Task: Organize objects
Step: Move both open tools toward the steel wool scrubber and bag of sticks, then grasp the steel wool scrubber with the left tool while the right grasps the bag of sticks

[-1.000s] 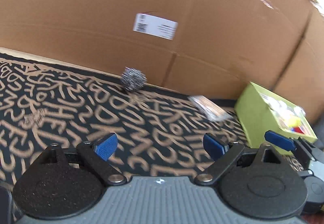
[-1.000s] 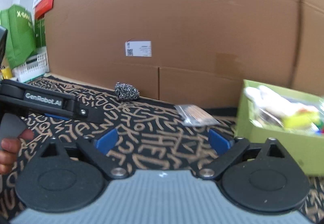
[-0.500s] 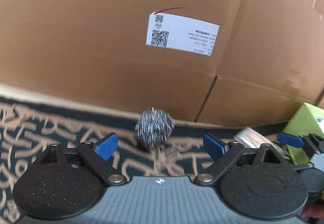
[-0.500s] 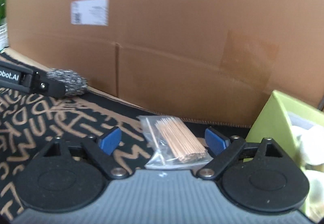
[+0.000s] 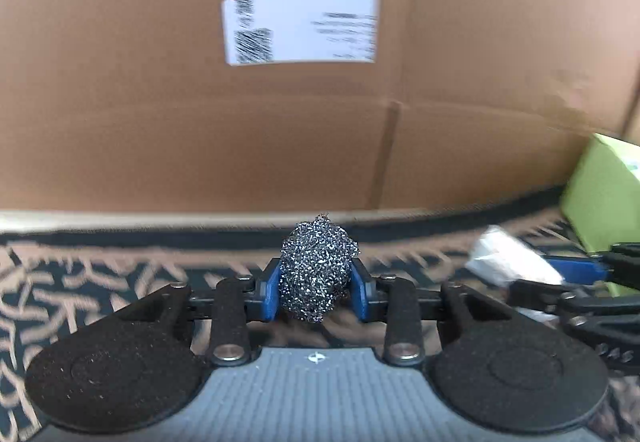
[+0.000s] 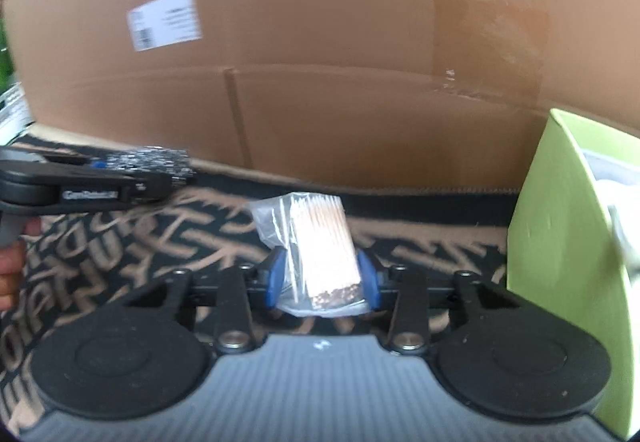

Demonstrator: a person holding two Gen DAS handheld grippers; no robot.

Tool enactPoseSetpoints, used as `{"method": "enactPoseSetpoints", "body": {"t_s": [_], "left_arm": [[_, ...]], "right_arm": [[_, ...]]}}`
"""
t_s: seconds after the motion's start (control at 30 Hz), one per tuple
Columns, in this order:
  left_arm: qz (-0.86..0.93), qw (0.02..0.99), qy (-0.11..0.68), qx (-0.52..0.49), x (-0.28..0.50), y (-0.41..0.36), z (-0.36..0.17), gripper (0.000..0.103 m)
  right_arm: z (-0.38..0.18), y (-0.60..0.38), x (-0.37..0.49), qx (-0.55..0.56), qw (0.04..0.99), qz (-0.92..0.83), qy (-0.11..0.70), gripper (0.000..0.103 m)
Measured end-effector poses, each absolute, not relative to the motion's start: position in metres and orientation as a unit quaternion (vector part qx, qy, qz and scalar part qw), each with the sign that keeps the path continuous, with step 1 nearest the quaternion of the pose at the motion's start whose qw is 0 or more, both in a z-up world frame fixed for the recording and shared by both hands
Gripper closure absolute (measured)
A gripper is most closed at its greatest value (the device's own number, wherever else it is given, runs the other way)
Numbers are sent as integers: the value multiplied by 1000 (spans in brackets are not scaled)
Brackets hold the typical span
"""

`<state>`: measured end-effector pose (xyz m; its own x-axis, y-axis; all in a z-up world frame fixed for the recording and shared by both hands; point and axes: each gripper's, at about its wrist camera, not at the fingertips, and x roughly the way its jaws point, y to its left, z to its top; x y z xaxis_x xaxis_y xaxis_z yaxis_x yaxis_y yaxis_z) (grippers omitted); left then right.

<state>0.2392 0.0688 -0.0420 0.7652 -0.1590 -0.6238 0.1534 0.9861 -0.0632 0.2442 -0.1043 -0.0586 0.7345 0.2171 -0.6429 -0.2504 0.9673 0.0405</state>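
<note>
I see the tall brown cardboard wall point(image 6: 320, 42) blocking everything ahead. Right of it, the lime-green open box point(image 6: 560, 242) closes that side. Bare black letter-patterned mat point(image 6: 120, 242) along the wall's foot leaves me passage leftward.

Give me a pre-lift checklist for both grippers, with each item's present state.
1. Left gripper jaws, which just closed, pinch the steel wool scrubber: ok.
2. Right gripper jaws, which also just closed, pinch the bag of toothpicks: ok.
3. Bag gripped centrally: not ok, only its near end sits between the pads.
4. Green box in view right of the bag: ok.
5. Room left in the box: cannot tell.
</note>
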Motion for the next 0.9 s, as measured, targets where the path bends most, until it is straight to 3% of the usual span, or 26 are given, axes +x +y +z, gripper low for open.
{"method": "enactPoseSetpoints", "body": {"t_s": [0.27,0.4,0.53,0.67,0.9], "left_arm": [[-171,919,355,11,136,39,-37,65],[-181,913,365,-6,101,35,-41,57],[-156,914,374,-18,84,28,-48,39],[-108,926,362,2,87,21,-51,32],[-86,928,362,19,93,20,-52,31]], "right_arm": [[-49,-106,130,-30,935,121,333,68],[-44,-114,78,7,931,131,339,57],[-42,-110,54,-2,930,154,334,47],[-40,-113,48,-13,940,135,313,29],[-48,-118,55,17,941,127,314,29]]}}
